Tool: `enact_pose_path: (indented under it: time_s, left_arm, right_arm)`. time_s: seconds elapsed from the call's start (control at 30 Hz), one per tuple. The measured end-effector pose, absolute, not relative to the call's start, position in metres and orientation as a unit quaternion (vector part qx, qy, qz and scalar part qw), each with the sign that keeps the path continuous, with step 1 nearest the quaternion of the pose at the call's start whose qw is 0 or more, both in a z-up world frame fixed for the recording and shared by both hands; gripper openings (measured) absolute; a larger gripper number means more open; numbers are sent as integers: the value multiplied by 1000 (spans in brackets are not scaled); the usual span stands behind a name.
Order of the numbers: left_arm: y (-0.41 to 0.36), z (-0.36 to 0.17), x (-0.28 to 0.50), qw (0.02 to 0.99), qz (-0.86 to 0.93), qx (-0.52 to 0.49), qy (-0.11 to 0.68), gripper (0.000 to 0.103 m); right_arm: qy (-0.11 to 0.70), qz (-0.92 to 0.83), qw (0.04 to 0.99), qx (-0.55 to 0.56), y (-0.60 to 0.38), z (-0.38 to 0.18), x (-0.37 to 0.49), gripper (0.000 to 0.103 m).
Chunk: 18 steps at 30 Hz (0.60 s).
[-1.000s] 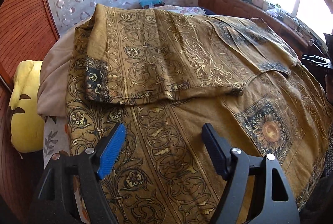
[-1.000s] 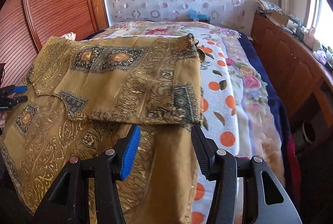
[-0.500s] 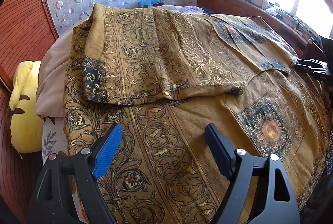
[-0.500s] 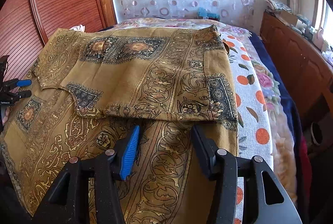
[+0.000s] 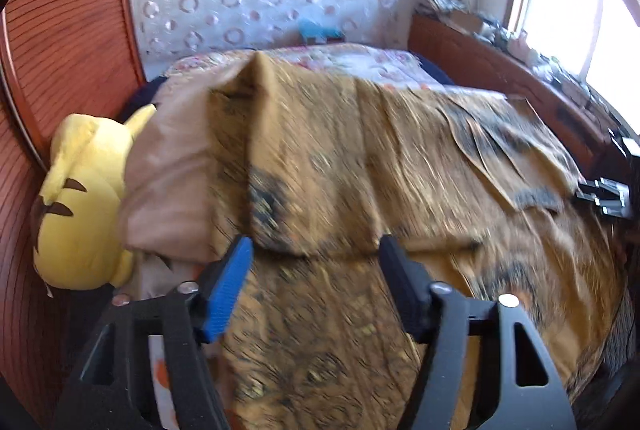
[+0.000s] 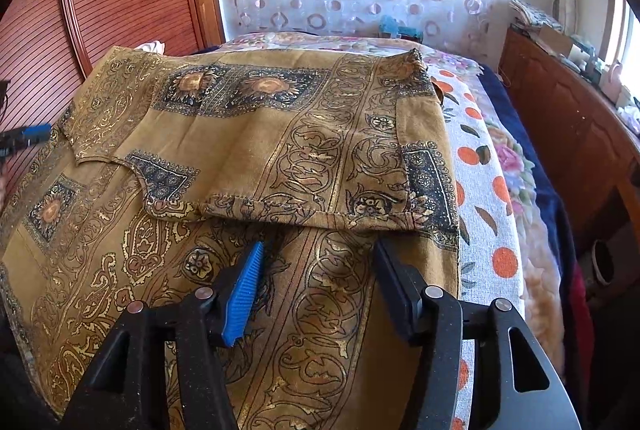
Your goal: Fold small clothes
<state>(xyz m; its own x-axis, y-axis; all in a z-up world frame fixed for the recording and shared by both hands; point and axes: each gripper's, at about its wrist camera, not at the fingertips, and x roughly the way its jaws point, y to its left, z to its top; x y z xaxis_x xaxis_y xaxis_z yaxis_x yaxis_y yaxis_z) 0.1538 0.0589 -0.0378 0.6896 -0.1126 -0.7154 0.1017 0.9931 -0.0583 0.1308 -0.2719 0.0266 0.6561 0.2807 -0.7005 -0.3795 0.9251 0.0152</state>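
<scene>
Garment: ochre printed cloth (image 6: 248, 150) spread on the bed (image 6: 492, 198), far part folded back toward the near edge.
Fold hem: runs 9-to-3 o'clock, just at 12 o'clock of both tools.
Left tool (image 5: 316, 284): released, nothing between jaws; jaws just been closing.
Right tool (image 6: 318, 286): released, empty; jaws just been opening.
Nearer: both about equal.
Change: left view has swung toward the yellow plush (image 5: 84, 198), now blurred; right tool is closer to the hem.

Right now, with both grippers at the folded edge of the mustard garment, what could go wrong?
The left gripper has just been closing with nothing pinched yet, and its view is blurred; it may catch the under layer of the garment as well. The right gripper stands open short of the hem; uneven grabs could skew the fold.
</scene>
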Motion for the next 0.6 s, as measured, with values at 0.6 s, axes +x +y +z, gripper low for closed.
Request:
enact_pose_path:
  time_s: [0.6]
  left_arm:
    - [67,-58,194,909,-35,17,415,29]
  right_arm:
    - [366,144,919,1,-324,47,151,49]
